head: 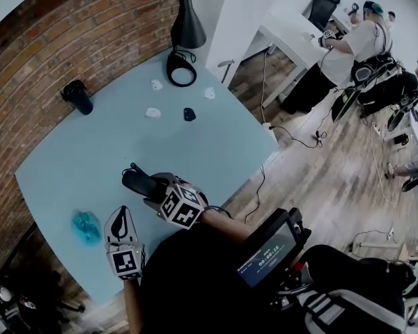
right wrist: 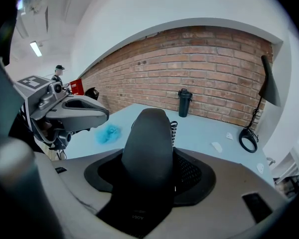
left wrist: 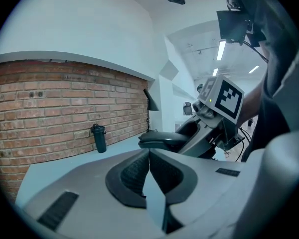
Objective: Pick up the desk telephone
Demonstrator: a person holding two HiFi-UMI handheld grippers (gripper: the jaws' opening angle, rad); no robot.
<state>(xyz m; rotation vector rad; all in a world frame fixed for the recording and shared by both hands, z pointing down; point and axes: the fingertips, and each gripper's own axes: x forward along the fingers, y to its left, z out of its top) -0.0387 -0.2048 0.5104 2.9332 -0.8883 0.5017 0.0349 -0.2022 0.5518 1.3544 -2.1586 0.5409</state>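
A black telephone handset [right wrist: 147, 133] lies lengthwise between the jaws of my right gripper [right wrist: 150, 169], which is shut on it. Its coiled cord [right wrist: 173, 129] shows at the far end. In the head view the handset [head: 136, 180] juts from the right gripper [head: 155, 188] over the near part of the pale blue table [head: 90, 158]. From the left gripper view the handset [left wrist: 162, 139] appears held just above the tabletop. My left gripper [left wrist: 149, 169] is shut with nothing in it and sits beside the right one [head: 120, 219]. No telephone base is visible.
A blue crumpled object [head: 87, 227] lies near the table's front left. A black cup [head: 77, 96] stands by the brick wall. A black lamp [head: 187, 23] with a coiled cable [head: 181, 68] stands at the back, with small white pieces [head: 153, 112] nearby. People [head: 355, 44] work at the far right.
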